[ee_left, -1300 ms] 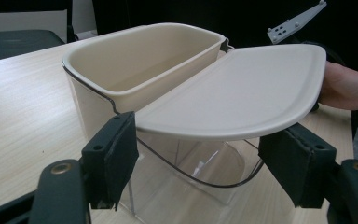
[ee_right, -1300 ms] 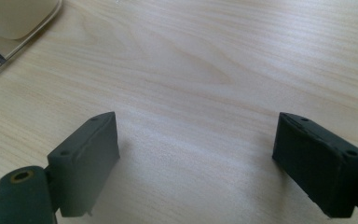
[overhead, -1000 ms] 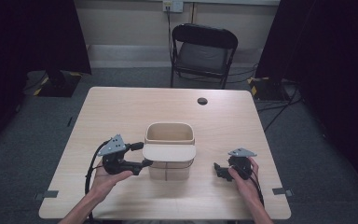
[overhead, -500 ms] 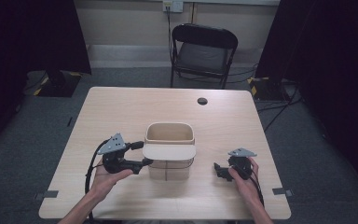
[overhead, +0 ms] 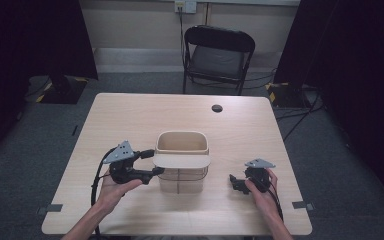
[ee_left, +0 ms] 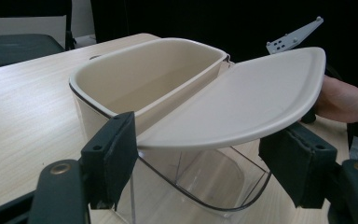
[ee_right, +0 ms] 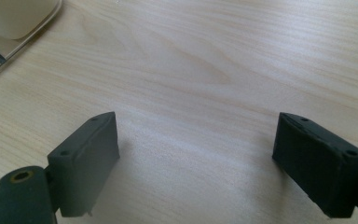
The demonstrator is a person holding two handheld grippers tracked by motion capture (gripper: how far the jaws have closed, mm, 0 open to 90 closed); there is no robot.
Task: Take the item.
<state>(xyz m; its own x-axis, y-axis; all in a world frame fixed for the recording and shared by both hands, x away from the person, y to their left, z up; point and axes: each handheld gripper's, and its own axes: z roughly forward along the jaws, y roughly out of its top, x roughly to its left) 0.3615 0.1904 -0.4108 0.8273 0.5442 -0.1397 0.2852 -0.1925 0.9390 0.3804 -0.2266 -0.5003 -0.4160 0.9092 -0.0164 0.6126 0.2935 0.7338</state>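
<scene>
Bin near bench centre, left tool at its lid, right tool idle.
High view: beige bin (overhead: 181,162) slightly toward 6 o'clock from the centre of the bench (overhead: 130,115), flat lid (overhead: 182,161) overhanging the near rim. Left tool (overhead: 153,161) at 9 o'clock of bin; right tool (overhead: 233,182) at 3 o'clock, well apart, near the bench edge. Wide free bench toward 12. Left gripper view: lid edge (ee_left: 242,107) sits between spread jaws, which have just been closing a little; pads not pressing. Right gripper view: jaws spread over bare bench (ee_right: 205,70), bin corner (ee_right: 9,23) at 10 o'clock.
</scene>
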